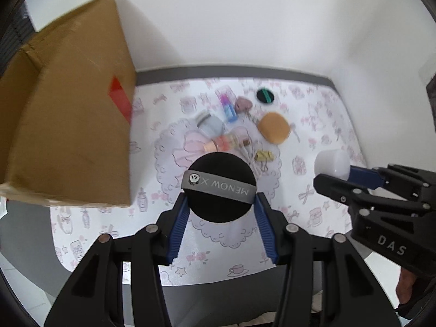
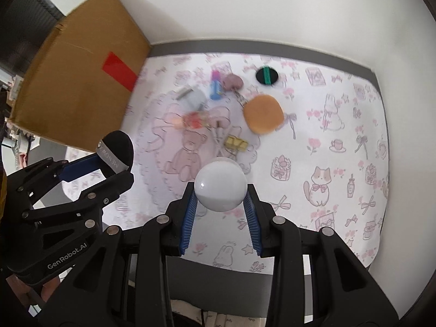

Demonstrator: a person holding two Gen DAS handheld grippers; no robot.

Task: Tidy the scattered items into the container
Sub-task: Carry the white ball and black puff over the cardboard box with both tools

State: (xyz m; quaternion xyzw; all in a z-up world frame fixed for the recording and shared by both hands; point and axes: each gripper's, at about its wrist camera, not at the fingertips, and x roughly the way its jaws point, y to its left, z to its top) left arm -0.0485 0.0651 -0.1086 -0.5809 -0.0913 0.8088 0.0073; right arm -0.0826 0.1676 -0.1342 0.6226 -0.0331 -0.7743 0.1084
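My left gripper (image 1: 220, 204) is shut on a round black powder puff (image 1: 220, 186) with a grey band, held above the patterned table. In the right wrist view the same puff (image 2: 118, 148) shows at the left. A white round ball-like object (image 2: 221, 184) sits between the pads of my right gripper (image 2: 221, 193), which is shut on it; it also shows in the left wrist view as the white ball (image 1: 332, 163). The brown cardboard box (image 1: 70, 114) stands at the left, with a red label; box (image 2: 81, 81).
Scattered on the cloth lie an orange sponge puff (image 2: 263, 114), a small black puff with a green band (image 2: 266, 75), a blue-pink tube (image 2: 215, 85), a mauve heart-shaped item (image 2: 233, 81), a pale blue case (image 2: 194, 98), a peach bottle (image 1: 223, 143) and yellow clips (image 2: 236, 143). White walls enclose the table.
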